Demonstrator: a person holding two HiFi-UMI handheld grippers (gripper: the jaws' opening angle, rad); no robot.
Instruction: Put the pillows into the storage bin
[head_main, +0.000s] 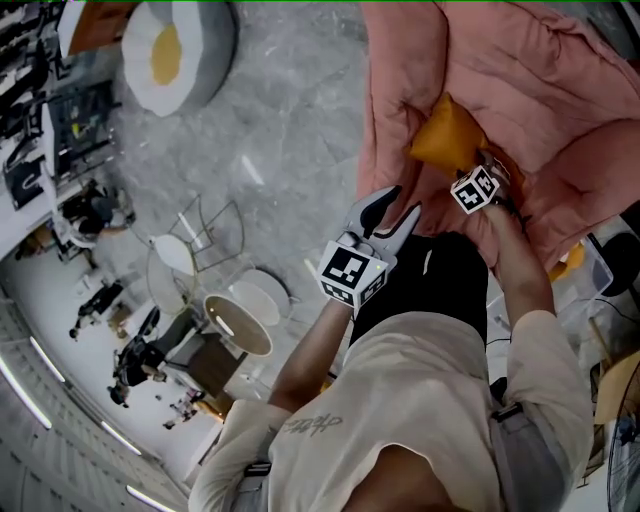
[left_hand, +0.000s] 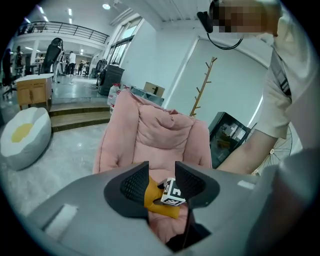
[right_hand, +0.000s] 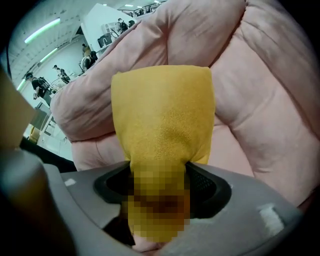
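Right gripper view: the right gripper (right_hand: 160, 175) has its jaws pinched on one end of the yellow pillow (right_hand: 162, 110), which rests in the hollow of the pink lounge chair (right_hand: 270, 100).
Risk, as judged: the hold takes only one soft end, so the pillow may slip free or drag on the padded folds rising on both sides. The left gripper (left_hand: 162, 179), jaws spread and empty, hangs near; the two could collide on lift. Open room lies over the grey floor (head_main: 280, 130) toward the egg-shaped cushion (head_main: 175, 50). No storage bin is in view.
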